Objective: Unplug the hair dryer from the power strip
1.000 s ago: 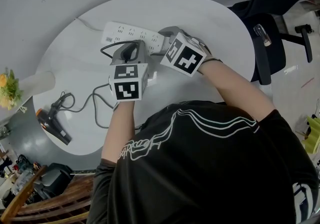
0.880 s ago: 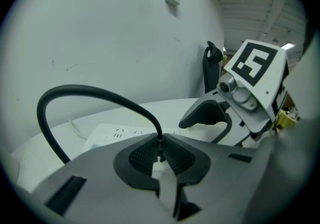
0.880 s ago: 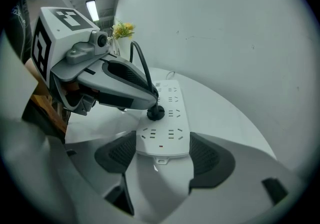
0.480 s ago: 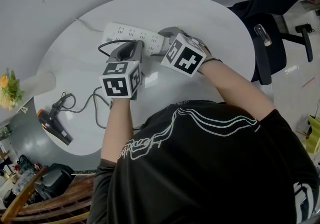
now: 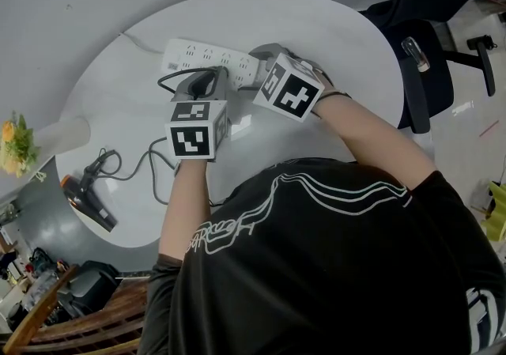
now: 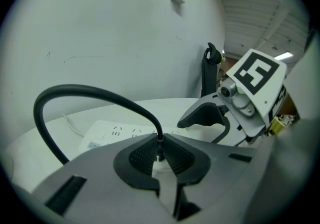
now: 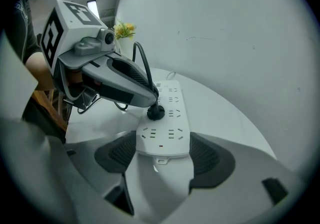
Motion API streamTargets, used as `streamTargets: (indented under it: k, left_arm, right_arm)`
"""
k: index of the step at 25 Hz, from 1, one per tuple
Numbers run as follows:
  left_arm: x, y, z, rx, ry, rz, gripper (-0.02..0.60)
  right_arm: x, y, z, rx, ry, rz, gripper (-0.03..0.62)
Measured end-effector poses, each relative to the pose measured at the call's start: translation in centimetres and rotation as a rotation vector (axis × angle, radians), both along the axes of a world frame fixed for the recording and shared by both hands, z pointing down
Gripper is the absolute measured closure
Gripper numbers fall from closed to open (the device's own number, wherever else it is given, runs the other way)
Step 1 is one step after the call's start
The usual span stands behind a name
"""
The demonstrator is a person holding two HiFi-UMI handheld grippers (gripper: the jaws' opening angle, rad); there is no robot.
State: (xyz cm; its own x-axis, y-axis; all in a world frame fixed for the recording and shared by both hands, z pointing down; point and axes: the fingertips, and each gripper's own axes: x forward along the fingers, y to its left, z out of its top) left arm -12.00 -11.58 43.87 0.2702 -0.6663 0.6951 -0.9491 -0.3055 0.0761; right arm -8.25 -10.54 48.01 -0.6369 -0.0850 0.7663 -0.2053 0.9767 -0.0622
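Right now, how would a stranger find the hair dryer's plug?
On the round white table lies a long white power strip, its end in the right gripper. The plug is the only black thing seated on it, its cord pinched by the left gripper.

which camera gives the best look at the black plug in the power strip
The right gripper view: the plug sits in the power strip, unobstructed, just below the left gripper. The left gripper view shows only the cord pinched between its fingers; in the head view that gripper hides the plug.
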Motion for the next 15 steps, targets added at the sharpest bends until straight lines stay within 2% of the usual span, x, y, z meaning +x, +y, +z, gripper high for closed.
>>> streamTargets:
  k: [4, 7, 9, 12, 15]
  left_arm:
    - [-0.31, -0.27, 0.03, -0.017, 0.082, -0.029, 0.543]
    - [-0.43, -0.26, 0.04, -0.023, 0.1, -0.031, 0.543]
    - [-0.27, -0.2, -0.02, -0.017, 0.053, -0.012, 0.543]
    - [0.12, 0.11, -0.15, -0.004, -0.061, 0.038, 0.544]
    - [0.19, 0.36, -0.12, -0.002, -0.08, 0.05, 0.543]
  right_arm:
    - [0.01, -0.01, 0.0, 0.001, -0.002, 0.007, 0.303]
    - [-0.02, 0.06, 0.04, -0.001, 0.001, 0.008, 0.303]
    - [0.02, 0.07, 0.03, -0.003, 0.004, 0.007, 0.303]
    - [0.11, 0.05, -0.02, -0.005, 0.013, 0.003, 0.303]
    - [0.15, 0.15, 0.02, -0.006, 0.019, -0.002, 0.303]
